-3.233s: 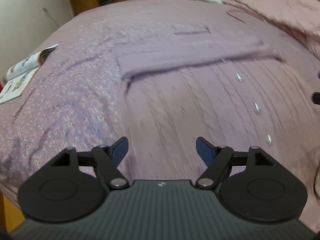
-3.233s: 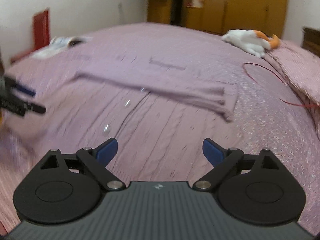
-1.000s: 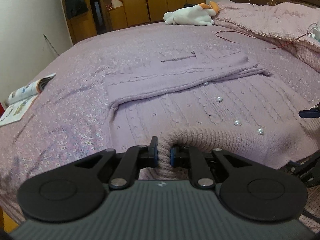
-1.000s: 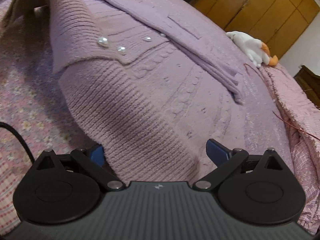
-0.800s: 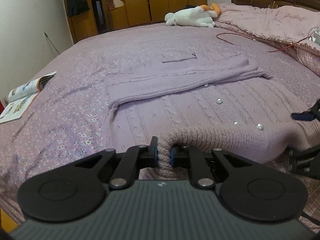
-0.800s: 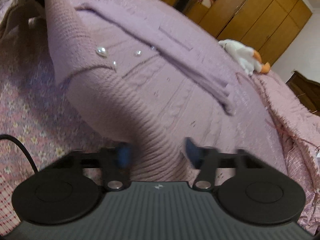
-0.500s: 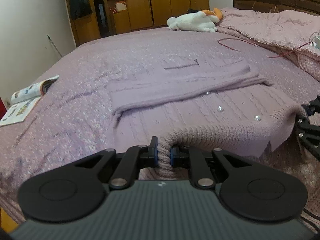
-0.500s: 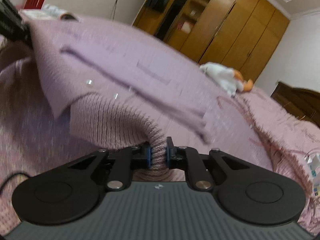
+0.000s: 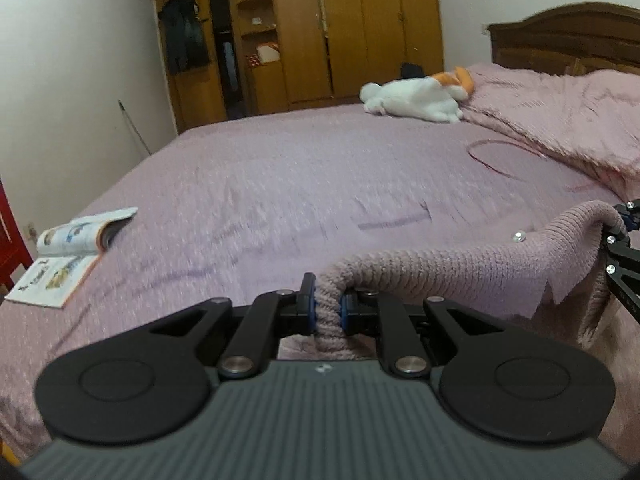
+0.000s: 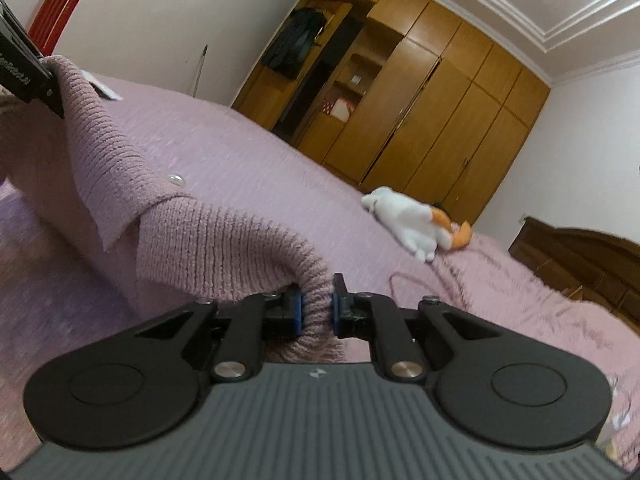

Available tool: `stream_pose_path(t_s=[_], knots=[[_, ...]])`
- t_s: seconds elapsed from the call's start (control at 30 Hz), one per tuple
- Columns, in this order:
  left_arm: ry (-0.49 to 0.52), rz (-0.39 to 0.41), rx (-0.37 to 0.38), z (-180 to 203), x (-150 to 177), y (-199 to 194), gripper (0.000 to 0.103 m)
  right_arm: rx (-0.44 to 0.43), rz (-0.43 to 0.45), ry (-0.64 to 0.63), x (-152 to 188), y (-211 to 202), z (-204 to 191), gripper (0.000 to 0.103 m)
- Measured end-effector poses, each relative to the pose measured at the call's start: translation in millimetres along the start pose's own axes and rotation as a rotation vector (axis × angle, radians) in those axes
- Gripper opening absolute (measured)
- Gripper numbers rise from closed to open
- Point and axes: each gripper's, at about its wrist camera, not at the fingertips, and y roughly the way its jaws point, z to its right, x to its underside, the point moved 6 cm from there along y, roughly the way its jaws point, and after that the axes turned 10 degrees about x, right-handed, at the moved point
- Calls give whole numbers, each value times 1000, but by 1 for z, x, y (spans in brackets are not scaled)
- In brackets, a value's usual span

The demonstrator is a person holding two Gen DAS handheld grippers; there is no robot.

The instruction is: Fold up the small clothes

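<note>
A mauve knitted cardigan [image 9: 460, 264] with pearl buttons hangs stretched between my two grippers, its ribbed hem lifted above the bed. My left gripper [image 9: 328, 310] is shut on one corner of the hem. My right gripper [image 10: 316, 308] is shut on the other corner of the cardigan [image 10: 192, 248]. The right gripper also shows at the right edge of the left wrist view [image 9: 618, 226]. The left gripper shows at the upper left of the right wrist view [image 10: 50, 94]. The lower part of the cardigan is hidden behind the grippers.
The bed [image 9: 280, 184] has a mauve cover. An open magazine [image 9: 68, 252] lies near its left edge. A white and orange plush toy [image 9: 416, 96] lies at the far side by a crumpled pink blanket [image 9: 568, 120]. A wooden wardrobe [image 10: 420, 100] stands behind.
The right gripper has closed on the cardigan hem. Both grippers have risen, lifting the hem off the bed; the views now tilt up toward the wardrobe.
</note>
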Motion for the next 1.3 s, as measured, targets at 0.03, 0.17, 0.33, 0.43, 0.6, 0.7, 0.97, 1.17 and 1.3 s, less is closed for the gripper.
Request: stream_pose_path(t_s=[0.03,0.17,0.33,0.43,0.6,0.7,0.97,1.17,1.3], knots=[[-8,8,-5,-2,-7,6,13,7,8,0,-6,9,1,14],[-13,24,-29,-7,-31,32,13,21,13,2,-24,47,3,14],[-8,3,-52,-15,-43,78,13,12,-29,-18,-26,103,-8,14],[-16,-37,-60,-22,-39,111,13,-10,-71,-33,-17,137,-20,14],[-26,-125,-72,-33,-20,169,14,-57,-146,-59,10,187,-49,14],[-33,-166,-95,-40,-6,195,16,-85,-204,-65,26,211,-67,15],[-54,-198,-125,-49,13,217,42,-119,-261,-30,52,236,-87,25],[-87,-193,-86,-54,4,197,55,-135,-249,4,45,230,-67,60],[-70,-171,-70,-52,-1,173,61,-146,-221,33,41,205,-48,66]])
